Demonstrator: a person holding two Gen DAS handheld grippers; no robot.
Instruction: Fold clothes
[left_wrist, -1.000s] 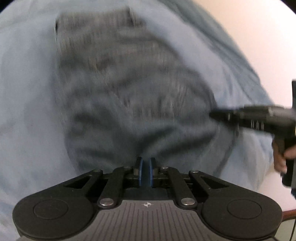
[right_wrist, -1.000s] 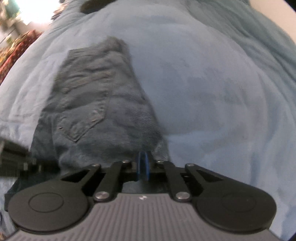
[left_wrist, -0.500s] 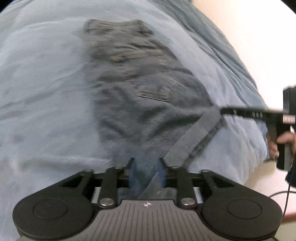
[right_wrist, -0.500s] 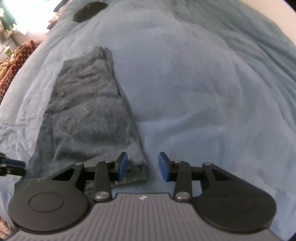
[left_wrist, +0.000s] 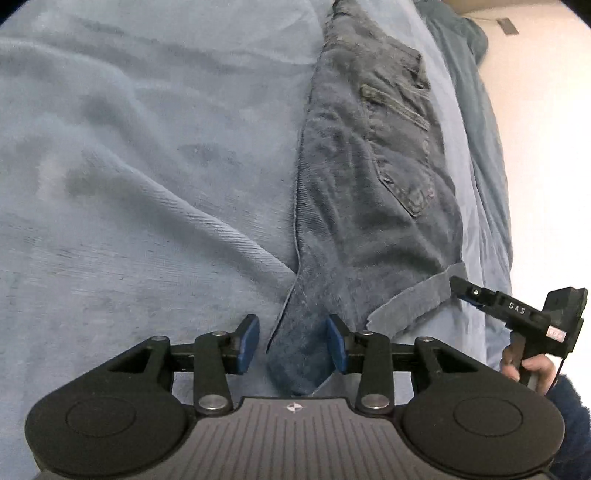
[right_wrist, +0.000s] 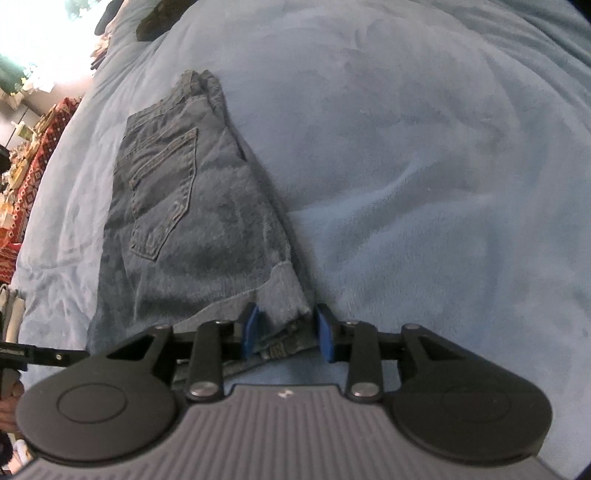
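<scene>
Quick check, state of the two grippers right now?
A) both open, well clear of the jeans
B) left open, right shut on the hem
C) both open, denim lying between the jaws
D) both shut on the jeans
C: the left gripper and the right gripper both show a wide gap between their blue pads, with the near edge of the folded jeans lying in each gap on the blue blanket, ungripped.

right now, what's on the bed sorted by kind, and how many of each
folded blue denim jeans: 1
light blue fleece blanket under them: 1
handheld black grippers, left and right, both with jaws open over the hem end of the jeans: 2
dark item at the far edge of the blanket, too small to identify: 1
total: 5
</scene>
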